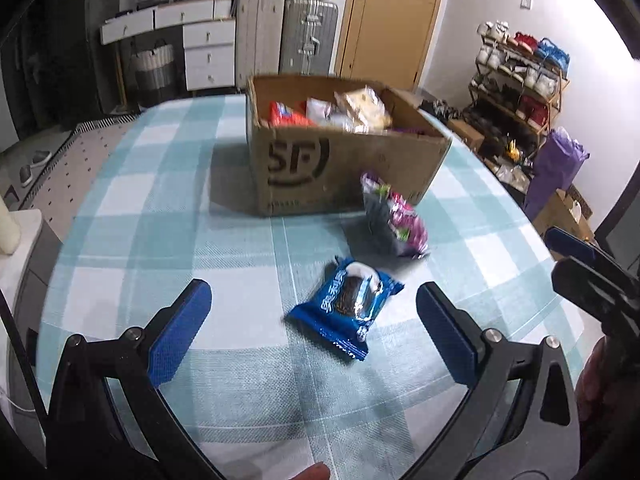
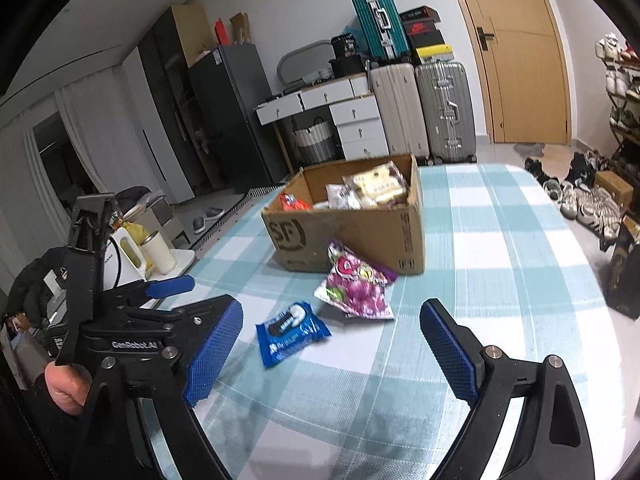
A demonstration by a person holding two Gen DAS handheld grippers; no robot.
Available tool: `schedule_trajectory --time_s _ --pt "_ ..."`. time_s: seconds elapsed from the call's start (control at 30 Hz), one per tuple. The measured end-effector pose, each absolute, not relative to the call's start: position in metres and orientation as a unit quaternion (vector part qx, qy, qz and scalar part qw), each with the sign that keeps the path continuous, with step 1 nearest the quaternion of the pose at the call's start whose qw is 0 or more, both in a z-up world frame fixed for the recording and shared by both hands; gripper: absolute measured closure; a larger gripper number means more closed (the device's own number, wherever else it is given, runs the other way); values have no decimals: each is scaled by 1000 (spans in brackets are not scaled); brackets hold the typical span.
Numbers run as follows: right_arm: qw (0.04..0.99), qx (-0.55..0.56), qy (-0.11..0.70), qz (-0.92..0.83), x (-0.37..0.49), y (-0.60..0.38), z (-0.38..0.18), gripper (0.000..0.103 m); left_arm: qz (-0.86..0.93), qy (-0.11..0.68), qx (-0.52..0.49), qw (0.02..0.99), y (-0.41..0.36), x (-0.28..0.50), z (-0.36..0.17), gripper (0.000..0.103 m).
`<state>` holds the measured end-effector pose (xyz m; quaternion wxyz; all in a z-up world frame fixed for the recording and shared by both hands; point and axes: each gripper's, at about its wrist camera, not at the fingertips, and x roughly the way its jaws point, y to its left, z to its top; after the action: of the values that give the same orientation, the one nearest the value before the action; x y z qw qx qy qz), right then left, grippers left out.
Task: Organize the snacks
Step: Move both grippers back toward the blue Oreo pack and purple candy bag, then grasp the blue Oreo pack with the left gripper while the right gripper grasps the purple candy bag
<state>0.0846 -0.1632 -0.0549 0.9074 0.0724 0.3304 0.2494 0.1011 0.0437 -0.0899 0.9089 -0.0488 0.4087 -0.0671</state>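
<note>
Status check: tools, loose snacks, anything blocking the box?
Both tools open, empty: left tool, right tool. Blue packet, purple bag loose before box. Nothing blocking.

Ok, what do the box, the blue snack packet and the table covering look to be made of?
Box: brown corrugated cardboard, matte, printed black logo, raw cut edges.
Blue snack packet: probably plastic film, glossy; it shows highlights and crimped end seals.
Table covering: apparently woven cloth in a pale blue-and-white check, matte with a fine weave texture.
</note>
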Motion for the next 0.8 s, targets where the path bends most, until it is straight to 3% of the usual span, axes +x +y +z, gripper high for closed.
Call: schedule_trajectory --time_s 0.63,0.8 --pt "892 101 369 240 105 -174 -100 11 -103 474 -2 875 9 170 -158 2" --pt "891 108 372 236 107 -176 -103 11 -113 479 16 870 0 177 -166 29"
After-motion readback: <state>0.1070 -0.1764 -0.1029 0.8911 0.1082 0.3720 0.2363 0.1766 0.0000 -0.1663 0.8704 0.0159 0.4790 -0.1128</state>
